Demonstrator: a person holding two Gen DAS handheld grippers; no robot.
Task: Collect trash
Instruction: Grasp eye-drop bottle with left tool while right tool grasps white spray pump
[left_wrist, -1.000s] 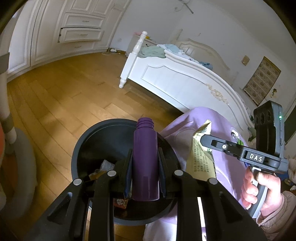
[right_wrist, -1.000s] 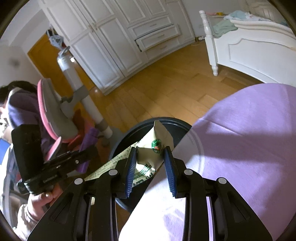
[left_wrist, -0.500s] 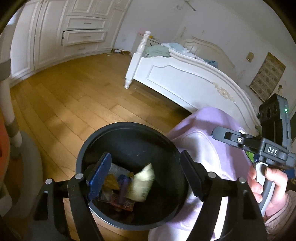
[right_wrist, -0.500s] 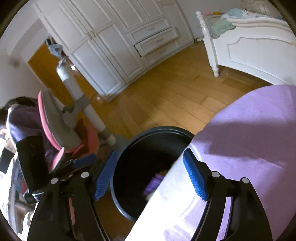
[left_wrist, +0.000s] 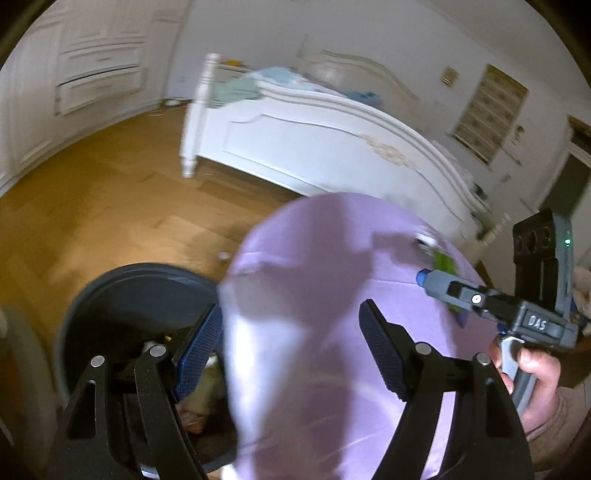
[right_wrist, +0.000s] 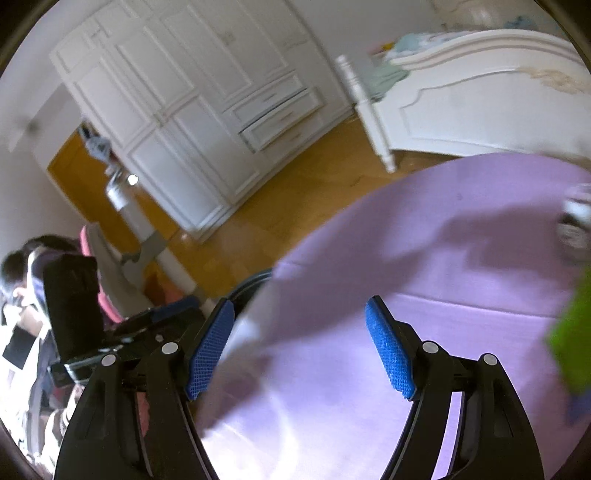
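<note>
L gripper (left_wrist: 291, 350) up front: fingers spread wide, nothing btwn the blue pads (left_wrist: 197, 354). It hangs over the near-left edge of the round table w/ the purple cloth (left_wrist: 332, 280), one finger over the bin side, the other over the cloth. R gripper (right_wrist: 301, 347) likewise wide apart and empty, over the cloth nr its left edge. Both empty and aimed across the table, so prob. heading for the next pieces of trash.

Black round bin (left_wrist: 122, 284) stands on the wood floor, tight against the table's left edge, handy for dropping things straight off the table. Inside: a few crumpled wrappers (left_wrist: 201, 391) at the bottom, blurred, can't ID each one.

Farther on, toward the table's far-right edge: a green packet (right_wrist: 570, 343) and a small whitish item (right_wrist: 576, 218), both blurred; likely the trash left to collect. Beyond: white bed (left_wrist: 314, 147), white wardrobe (right_wrist: 192, 110).
</note>
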